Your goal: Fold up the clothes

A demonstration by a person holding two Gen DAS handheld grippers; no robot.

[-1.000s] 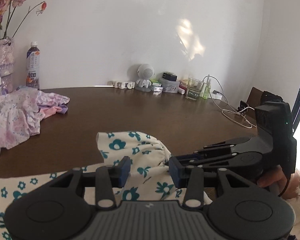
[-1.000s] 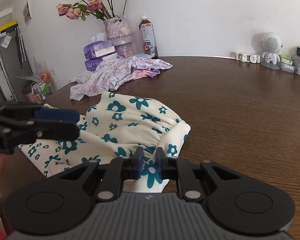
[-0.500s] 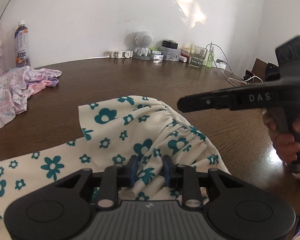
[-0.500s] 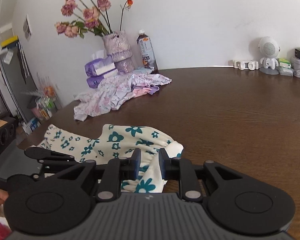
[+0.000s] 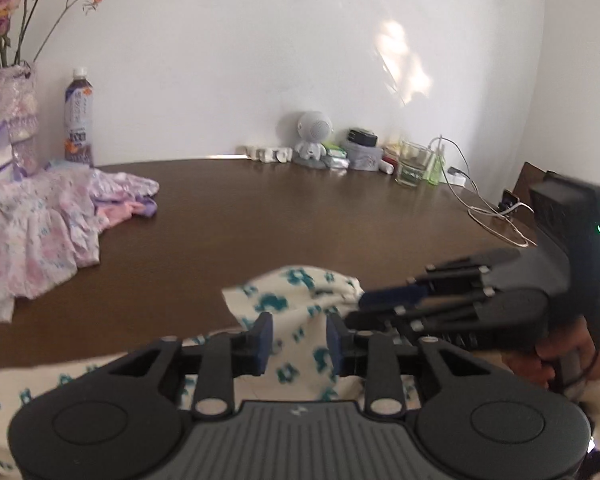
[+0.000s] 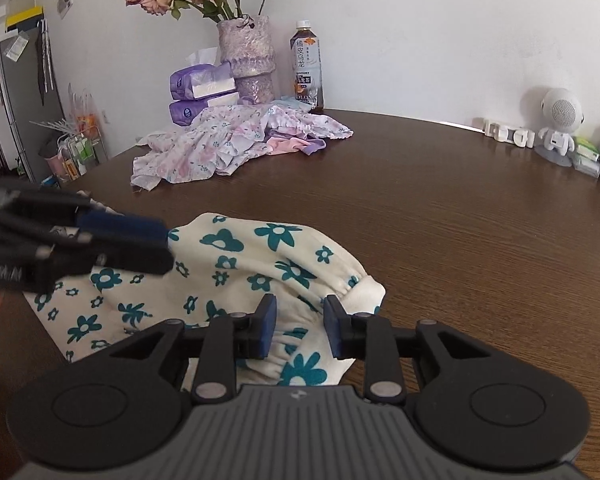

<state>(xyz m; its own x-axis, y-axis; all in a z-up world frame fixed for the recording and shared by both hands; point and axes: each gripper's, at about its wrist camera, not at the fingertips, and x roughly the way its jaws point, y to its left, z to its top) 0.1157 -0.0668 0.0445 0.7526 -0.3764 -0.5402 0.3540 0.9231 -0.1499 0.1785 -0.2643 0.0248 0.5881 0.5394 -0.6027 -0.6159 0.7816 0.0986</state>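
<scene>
While the brown wood-grain surface [image 6: 480,216] lies bare ahead, the soft cream garment [image 6: 260,256] with teal flowers sits bunched at its near edge. Both the right gripper [image 6: 299,325] and left gripper [image 5: 299,338] hover with jaws apart, holding nothing. Best pinch the gathered elastic hem squarely, then lift evenly.

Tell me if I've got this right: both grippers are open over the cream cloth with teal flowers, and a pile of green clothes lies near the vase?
Not quite. The pile of clothes near the glittery vase is lilac and pink, not green, as the right wrist view shows. The rest holds: the left gripper and right gripper are both open over the cream cloth with teal flowers.
</scene>
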